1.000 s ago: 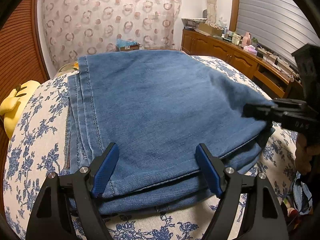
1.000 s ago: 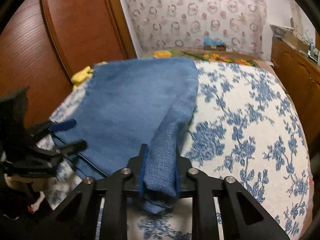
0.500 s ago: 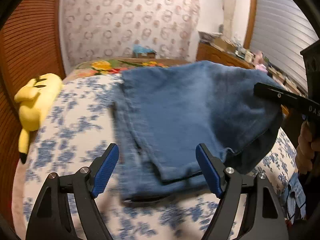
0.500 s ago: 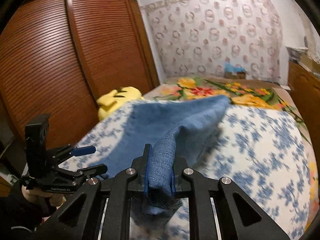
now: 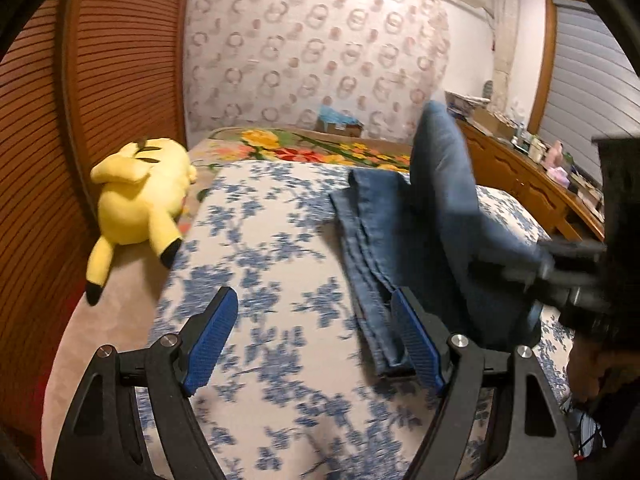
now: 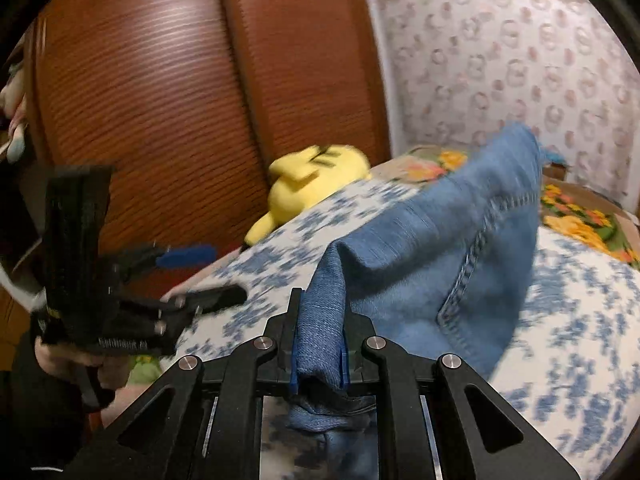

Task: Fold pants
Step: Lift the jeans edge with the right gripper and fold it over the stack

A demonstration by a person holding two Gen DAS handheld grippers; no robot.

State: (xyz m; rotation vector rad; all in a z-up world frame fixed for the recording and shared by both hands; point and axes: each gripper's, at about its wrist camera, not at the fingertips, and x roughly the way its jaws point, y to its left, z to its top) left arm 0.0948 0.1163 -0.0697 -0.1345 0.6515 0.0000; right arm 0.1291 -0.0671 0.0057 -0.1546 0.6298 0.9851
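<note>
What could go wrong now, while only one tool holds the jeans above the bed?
1. The right tool pinches only a small bunch of the jeans; the denim might slip out.
2. The left tool is open and holds nothing, so the lifted part may swing and undo the layers still lying on the bed.
3. The yellow plush toy lies near; swinging cloth could reach it.

A bedroom at home: a bed [image 5: 280, 280] with flowery covers, a yellow plush toy [image 5: 140, 196], a wooden closet [image 6: 160, 100].

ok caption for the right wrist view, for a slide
Right gripper clamps a fold of jeans lifted over the floral bed; open left gripper and yellow plush beyond.
</note>
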